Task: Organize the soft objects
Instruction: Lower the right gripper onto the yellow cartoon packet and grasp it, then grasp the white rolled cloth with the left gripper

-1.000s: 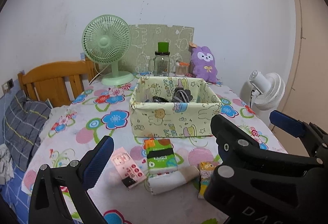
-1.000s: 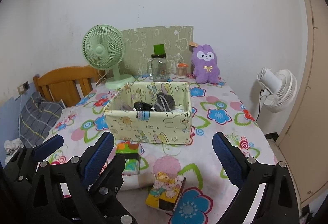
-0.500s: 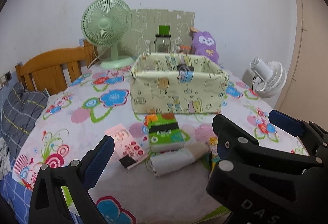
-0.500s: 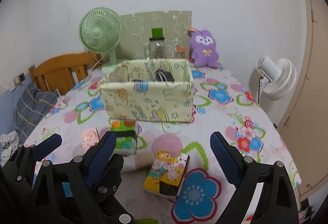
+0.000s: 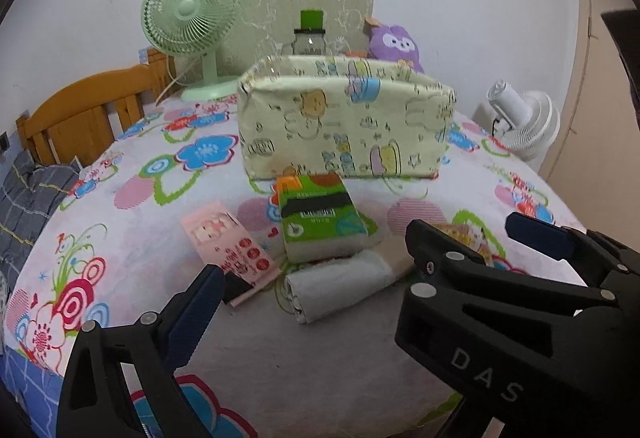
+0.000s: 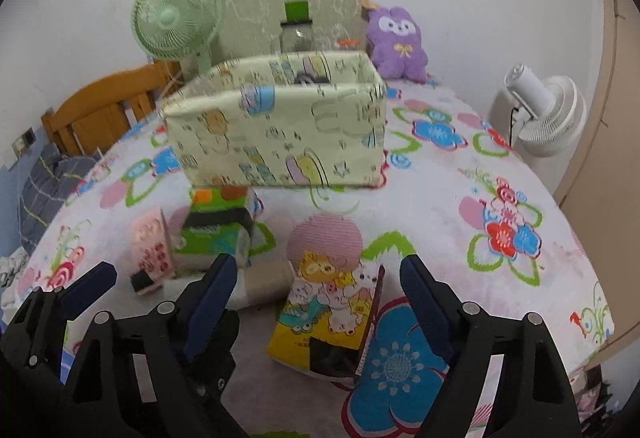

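Observation:
A pale yellow fabric bin (image 5: 344, 125) stands mid-table, also in the right wrist view (image 6: 276, 133), with dark items inside. In front lie a green tissue pack (image 5: 320, 222) (image 6: 212, 230), a rolled grey-white cloth (image 5: 340, 286) (image 6: 260, 284), a pink packet (image 5: 228, 242) (image 6: 150, 250) and a yellow cartoon packet (image 6: 328, 318). My left gripper (image 5: 312, 302) is open and empty, low over the rolled cloth. My right gripper (image 6: 320, 294) is open and empty, its fingers either side of the yellow packet.
A green desk fan (image 5: 192, 21), a glass jar with a green lid (image 5: 310, 33) and a purple plush (image 6: 396, 41) stand at the table's back. A wooden headboard (image 5: 84, 113) is on the left, a white floor fan (image 6: 544, 113) on the right.
Both grippers have dropped lower and moved forward toward the packets at the table's front. The bin now hides most of its contents. Both stay open.

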